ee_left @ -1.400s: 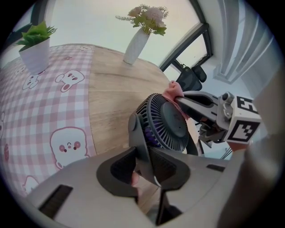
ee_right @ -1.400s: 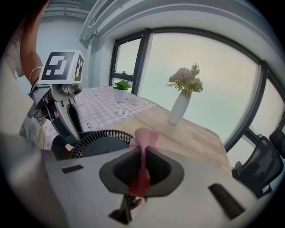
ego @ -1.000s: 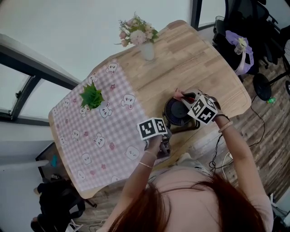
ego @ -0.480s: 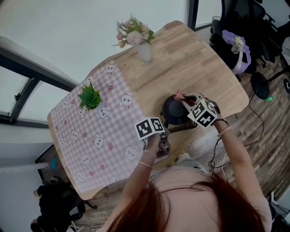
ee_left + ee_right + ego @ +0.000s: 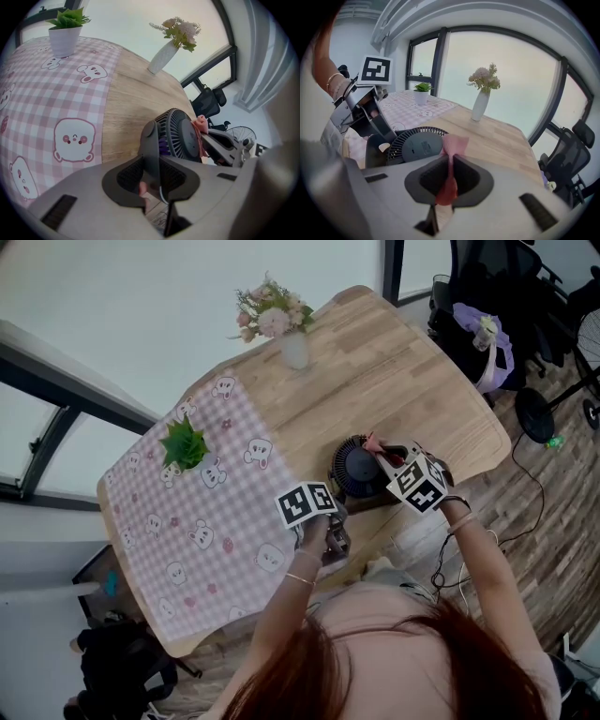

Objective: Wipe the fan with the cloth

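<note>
A small dark desk fan [image 5: 356, 468] stands near the front edge of the wooden table [image 5: 412, 371], its grille facing up and to the right. My left gripper [image 5: 339, 517] is shut on the fan's stand [image 5: 151, 154], below the fan's round head [image 5: 180, 138]. My right gripper [image 5: 386, 454] is shut on a pink cloth [image 5: 373, 441]. In the right gripper view the cloth [image 5: 452, 145] sticks out between the jaws and lies against the rim of the grille [image 5: 421, 146]. In that view the left gripper [image 5: 370, 117] shows beyond the fan.
A pink chequered tablecloth [image 5: 202, 512] covers the table's left half, with a small potted plant [image 5: 185, 446] on it. A white vase of flowers [image 5: 293, 348] stands at the far side. An office chair [image 5: 487, 296] and a floor fan [image 5: 548, 395] stand off the table's right.
My right gripper has shifted a little along the fan's rim with the cloth and rolled slightly. The left gripper keeps its hold on the stand.
</note>
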`<action>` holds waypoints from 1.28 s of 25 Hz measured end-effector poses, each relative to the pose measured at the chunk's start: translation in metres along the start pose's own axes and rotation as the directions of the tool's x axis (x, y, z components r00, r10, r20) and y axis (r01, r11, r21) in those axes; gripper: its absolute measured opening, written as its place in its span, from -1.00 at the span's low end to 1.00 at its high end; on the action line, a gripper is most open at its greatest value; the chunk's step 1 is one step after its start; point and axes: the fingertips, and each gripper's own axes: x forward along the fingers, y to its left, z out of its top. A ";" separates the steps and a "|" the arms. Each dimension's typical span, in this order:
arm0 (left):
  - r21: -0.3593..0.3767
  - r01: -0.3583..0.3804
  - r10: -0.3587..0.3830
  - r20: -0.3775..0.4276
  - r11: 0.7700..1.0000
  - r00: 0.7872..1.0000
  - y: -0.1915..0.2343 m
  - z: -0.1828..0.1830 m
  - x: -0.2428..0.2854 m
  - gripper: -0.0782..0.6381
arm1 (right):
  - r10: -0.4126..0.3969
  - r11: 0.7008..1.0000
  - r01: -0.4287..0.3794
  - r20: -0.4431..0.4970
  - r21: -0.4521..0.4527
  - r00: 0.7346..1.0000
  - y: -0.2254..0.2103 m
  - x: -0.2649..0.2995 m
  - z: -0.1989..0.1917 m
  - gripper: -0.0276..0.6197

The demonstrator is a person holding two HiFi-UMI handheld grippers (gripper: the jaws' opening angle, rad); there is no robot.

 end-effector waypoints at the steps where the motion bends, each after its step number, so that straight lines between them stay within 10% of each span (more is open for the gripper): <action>1: 0.000 0.001 -0.001 -0.001 1.000 1.000 0.000 0.000 0.000 -0.54 | -0.001 1.000 0.001 -0.001 0.003 1.000 0.001 -0.001 -0.001 -0.83; 32: 0.022 0.028 -0.027 -0.046 0.999 0.999 0.000 -0.002 0.001 -0.53 | -0.008 0.999 0.006 -0.041 -0.038 0.999 0.040 -0.021 -0.013 -0.84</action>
